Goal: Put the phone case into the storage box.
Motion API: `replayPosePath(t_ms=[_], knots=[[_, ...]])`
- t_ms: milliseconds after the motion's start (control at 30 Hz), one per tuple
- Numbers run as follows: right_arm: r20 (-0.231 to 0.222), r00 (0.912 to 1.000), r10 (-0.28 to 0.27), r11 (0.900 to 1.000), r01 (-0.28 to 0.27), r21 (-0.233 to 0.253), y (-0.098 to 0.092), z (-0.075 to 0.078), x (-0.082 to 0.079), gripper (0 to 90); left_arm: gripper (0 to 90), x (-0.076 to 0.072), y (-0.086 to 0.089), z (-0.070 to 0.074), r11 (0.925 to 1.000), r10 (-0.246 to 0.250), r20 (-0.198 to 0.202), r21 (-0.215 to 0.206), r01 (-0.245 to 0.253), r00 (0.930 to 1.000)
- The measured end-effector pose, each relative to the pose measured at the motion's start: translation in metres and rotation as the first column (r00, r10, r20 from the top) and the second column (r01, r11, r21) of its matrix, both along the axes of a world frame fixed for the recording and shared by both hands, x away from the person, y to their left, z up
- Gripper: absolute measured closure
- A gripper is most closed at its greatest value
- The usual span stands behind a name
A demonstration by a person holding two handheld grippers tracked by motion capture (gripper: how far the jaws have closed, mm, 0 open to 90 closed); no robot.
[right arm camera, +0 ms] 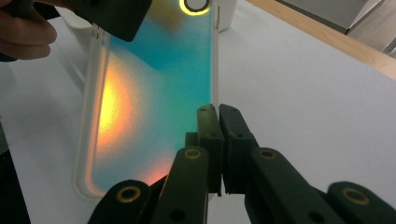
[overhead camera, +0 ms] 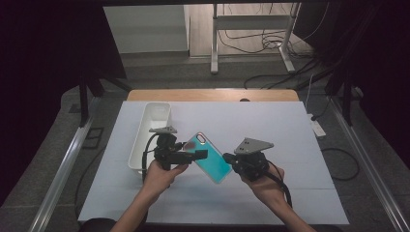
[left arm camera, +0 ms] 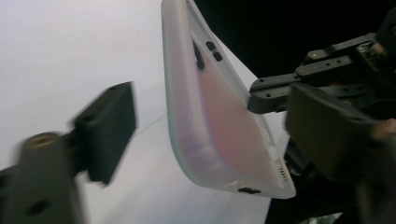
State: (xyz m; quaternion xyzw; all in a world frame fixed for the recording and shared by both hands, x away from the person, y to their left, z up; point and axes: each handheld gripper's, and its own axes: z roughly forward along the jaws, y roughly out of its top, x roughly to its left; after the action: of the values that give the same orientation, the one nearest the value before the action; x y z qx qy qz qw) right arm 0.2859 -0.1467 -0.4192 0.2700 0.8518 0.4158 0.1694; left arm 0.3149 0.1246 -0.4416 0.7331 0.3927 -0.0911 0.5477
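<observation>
A teal phone case (overhead camera: 212, 157) with an orange-pink glow is held tilted above the white table. My right gripper (overhead camera: 228, 158) is shut on its long edge; in the right gripper view the jaws (right arm camera: 218, 112) pinch the thin rim of the case (right arm camera: 154, 84). My left gripper (overhead camera: 196, 155) is open around the case's other end. In the left gripper view the frosted case (left arm camera: 219, 121) stands between the two jaws, with a gap to the left one. The right gripper's fingers (left arm camera: 271, 93) hold its far edge.
A white rectangular bin (overhead camera: 153, 116) stands on the left part of the white table cover (overhead camera: 280, 125), just behind my left hand. A wooden table edge (overhead camera: 212, 94) runs along the back. Cables and metal stand legs lie on the floor beyond.
</observation>
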Motion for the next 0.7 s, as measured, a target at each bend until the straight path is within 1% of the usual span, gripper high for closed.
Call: replayPosePath(t_ms=[67, 133, 200, 233, 300, 367, 400, 500, 633, 700], knots=[[0.002, 1.0, 0.001, 1.0, -0.001, -0.002, 0.0003, -0.0002, -0.0002, 87.9, 34.8, -0.0001, 0.0004, 0.0005, 0.9999, -0.014, -0.008, -0.006, 0.014, 0.9999], [0.006, 1.0, 0.001, 1.0, -0.001, -0.005, 0.0009, -0.0004, -0.0005, 87.9, 42.2, -0.0003, 0.0002, 0.0003, 0.9996, -0.024, -0.018, -0.014, 0.024, 0.9995], [0.008, 1.0, 0.002, 1.0, -0.002, -0.001, 0.0013, -0.0005, -0.0008, 88.0, 48.3, -0.0004, 0.0001, -0.0002, 0.9993, -0.031, -0.031, -0.022, 0.03, 0.999], [0.008, 1.0, 0.003, 1.0, -0.003, -0.001, 0.0015, -0.0005, -0.0011, 88.0, 50.9, -0.0002, -0.0001, -0.0009, 0.9988, -0.034, -0.04, -0.036, 0.032, 0.9986], [0.013, 0.9999, 0.004, 1.0, -0.004, -0.002, 0.002, -0.0006, -0.0017, 87.9, 57.1, 0.0002, -0.0001, -0.0017, 0.998, -0.045, -0.053, -0.047, 0.042, 0.9976], [0.014, 0.9999, 0.006, 1.0, -0.006, 0.0, 0.0025, -0.0009, -0.002, 87.9, 61.0, 0.0003, -0.0002, -0.0021, 0.9978, -0.047, -0.059, -0.05, 0.044, 0.9972], [0.014, 0.9999, 0.006, 1.0, -0.006, 0.0, 0.0025, -0.0009, -0.002, 87.9, 61.0, 0.0004, -0.0002, -0.0026, 0.9975, -0.049, -0.065, -0.055, 0.046, 0.9967], [0.017, 0.9999, 0.004, 1.0, -0.004, 0.003, 0.0023, -0.0011, -0.0018, 88.0, 67.6, 0.0011, 0.0007, -0.0039, 0.9963, -0.052, -0.085, -0.073, 0.046, 0.995], [0.017, 0.9999, 0.003, 1.0, -0.003, 0.006, 0.002, -0.0018, -0.0013, 88.0, 74.0, 0.0014, 0.0006, -0.0046, 0.9958, -0.055, -0.097, -0.079, 0.047, 0.9938], [0.019, 0.9998, 0.003, 1.0, -0.003, 0.003, 0.002, -0.0024, -0.0011, 87.9, 75.9, 0.0014, 0.0003, -0.0053, 0.9951, -0.052, -0.112, -0.089, 0.043, 0.9923]])
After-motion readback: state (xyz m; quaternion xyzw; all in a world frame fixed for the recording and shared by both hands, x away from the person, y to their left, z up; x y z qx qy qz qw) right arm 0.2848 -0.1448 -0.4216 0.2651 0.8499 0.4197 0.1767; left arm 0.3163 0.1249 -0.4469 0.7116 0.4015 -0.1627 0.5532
